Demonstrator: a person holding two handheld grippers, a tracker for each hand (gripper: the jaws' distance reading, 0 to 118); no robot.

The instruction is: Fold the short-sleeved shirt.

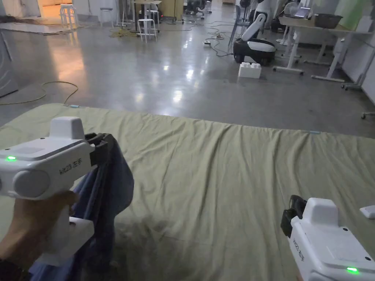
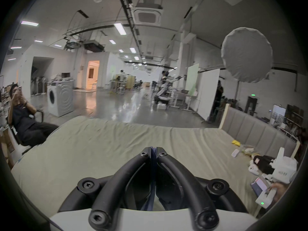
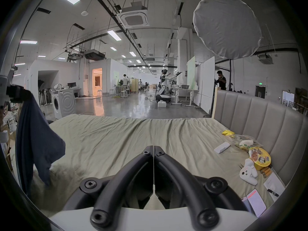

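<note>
Head view, left gripper: jaws clamped on the dark blue shirt, lifted above the bed.
Shirt: hanging bunched from those jaws at the bed's left side.
Right gripper: jaws pressed together, empty.

My left hand-held gripper, white with black jaws, is raised at the left over the bed, its jaws closed on a dark blue fabric shirt that hangs down in folds, with its lower part reaching the bed's wrinkled pale green sheet. My left hand grips the handle. My right hand-held gripper sits low at the right, above the sheet, holding nothing. Beyond lies a glossy grey floor.
</note>
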